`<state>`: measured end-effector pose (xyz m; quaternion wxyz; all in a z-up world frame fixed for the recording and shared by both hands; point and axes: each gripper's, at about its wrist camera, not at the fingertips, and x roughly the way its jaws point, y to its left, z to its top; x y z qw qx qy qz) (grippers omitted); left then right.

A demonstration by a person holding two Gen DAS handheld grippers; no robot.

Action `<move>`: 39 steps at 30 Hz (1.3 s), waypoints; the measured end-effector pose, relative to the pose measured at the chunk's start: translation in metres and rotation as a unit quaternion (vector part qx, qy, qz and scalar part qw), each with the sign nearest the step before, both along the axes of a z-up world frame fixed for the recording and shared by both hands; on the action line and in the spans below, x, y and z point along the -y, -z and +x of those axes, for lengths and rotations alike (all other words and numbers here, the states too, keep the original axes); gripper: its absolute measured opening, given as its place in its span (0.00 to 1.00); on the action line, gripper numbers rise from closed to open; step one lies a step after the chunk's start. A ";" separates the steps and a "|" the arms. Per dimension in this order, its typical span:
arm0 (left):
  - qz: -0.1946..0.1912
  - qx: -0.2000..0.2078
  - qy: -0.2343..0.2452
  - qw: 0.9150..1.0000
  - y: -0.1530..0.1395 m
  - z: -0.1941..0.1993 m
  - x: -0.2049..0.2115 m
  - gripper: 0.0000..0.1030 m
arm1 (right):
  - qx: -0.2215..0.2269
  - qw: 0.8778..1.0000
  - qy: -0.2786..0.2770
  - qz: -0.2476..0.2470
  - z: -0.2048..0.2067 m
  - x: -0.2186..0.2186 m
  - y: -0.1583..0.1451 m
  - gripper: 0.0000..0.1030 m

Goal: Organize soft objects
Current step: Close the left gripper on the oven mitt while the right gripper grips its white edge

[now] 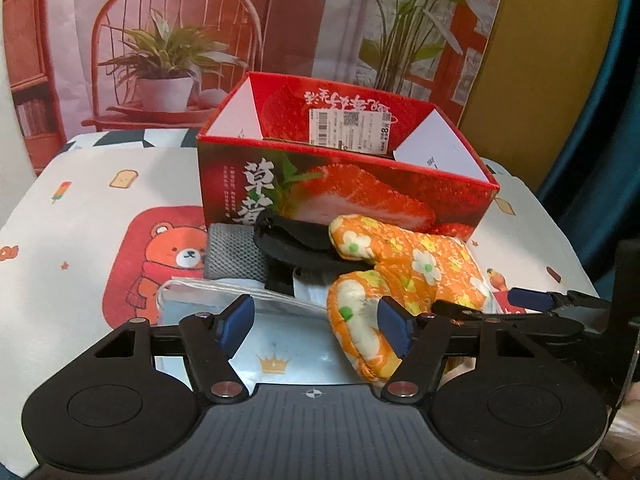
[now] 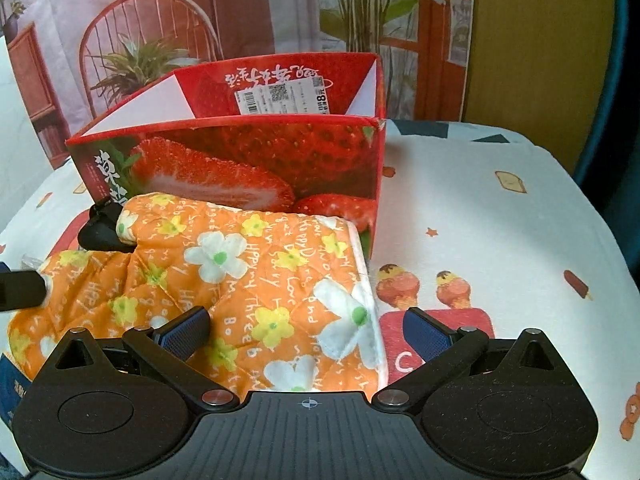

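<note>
An orange flowered oven mitt point(image 1: 408, 272) lies on the table in front of an open red strawberry box point(image 1: 344, 184). My left gripper point(image 1: 316, 320) is open, its fingers either side of the mitt's fingertip end and a light blue packet point(image 1: 276, 340). A black soft item point(image 1: 296, 240) and a grey knitted cloth point(image 1: 232, 256) lie behind. In the right wrist view my right gripper point(image 2: 306, 336) is open, its jaws astride the mitt's cuff point(image 2: 248, 280), in front of the box point(image 2: 248, 160). The right gripper's fingers point(image 1: 528, 298) show in the left wrist view.
The table wears a white cartoon cloth point(image 2: 500, 240) with a bear print point(image 1: 168, 256). A printed backdrop point(image 1: 160, 40) of a chair and plants hangs behind the box. The table's edge curves at right point(image 2: 600, 216).
</note>
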<state>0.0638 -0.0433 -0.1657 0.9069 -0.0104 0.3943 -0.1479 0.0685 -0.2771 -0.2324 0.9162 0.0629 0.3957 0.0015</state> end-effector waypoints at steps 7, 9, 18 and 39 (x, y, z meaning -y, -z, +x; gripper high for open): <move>-0.005 -0.013 0.022 1.000 0.008 0.002 0.009 0.45 | 0.001 1.000 0.002 0.016 0.005 0.001 0.003 1.00; -0.005 -0.016 0.025 1.000 0.011 0.004 0.010 0.35 | 0.002 1.000 0.001 0.018 0.006 0.002 0.004 1.00; -0.004 -0.032 0.018 0.999 0.021 0.011 0.008 0.26 | 0.003 0.999 -0.002 0.033 0.007 0.005 0.007 1.00; 0.001 -0.043 0.009 0.999 0.028 0.018 0.008 0.29 | 0.022 0.997 -0.014 0.076 -0.003 0.021 0.016 0.96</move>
